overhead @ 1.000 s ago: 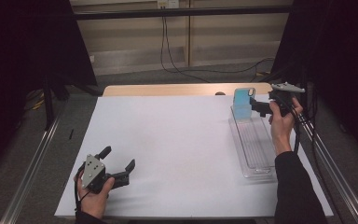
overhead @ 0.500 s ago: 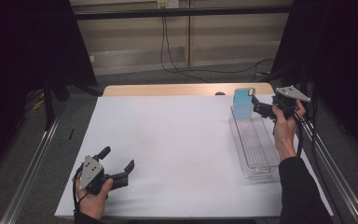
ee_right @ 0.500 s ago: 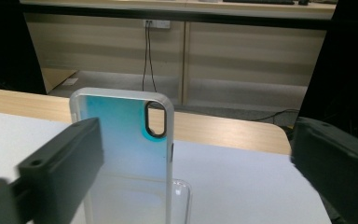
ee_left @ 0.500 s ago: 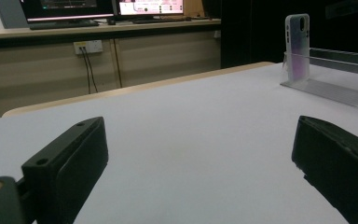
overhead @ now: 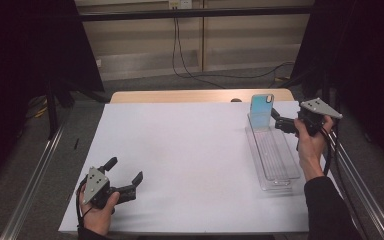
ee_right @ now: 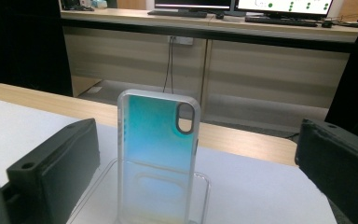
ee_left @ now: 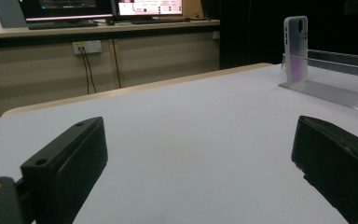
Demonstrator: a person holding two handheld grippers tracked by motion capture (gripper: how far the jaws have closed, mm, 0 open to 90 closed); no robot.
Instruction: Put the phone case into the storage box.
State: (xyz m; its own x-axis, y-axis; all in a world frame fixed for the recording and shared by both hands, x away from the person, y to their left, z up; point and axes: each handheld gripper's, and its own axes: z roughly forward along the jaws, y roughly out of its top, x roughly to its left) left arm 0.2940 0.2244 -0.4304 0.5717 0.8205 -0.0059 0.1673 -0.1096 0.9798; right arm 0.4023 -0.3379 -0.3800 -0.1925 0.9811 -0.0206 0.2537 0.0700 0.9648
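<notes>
An iridescent teal phone case with a clear rim stands upright at the far end of a clear plastic rack on the right of the white table. My right gripper is open just right of the case, apart from it. In the right gripper view the case stands between and beyond the two wide-apart jaws of the right gripper. My left gripper rests open near the table's front left, nothing between its fingers. In the left gripper view the case and rack are far off to the right.
A white sheet covers the table, with a wooden edge at the back. Metal rails run along both sides. Cables hang down the wall behind. A bench with monitors stands beyond.
My right gripper has drawn back a little to the right, away from the case, which stays upright in the rack. The left gripper has barely moved.
</notes>
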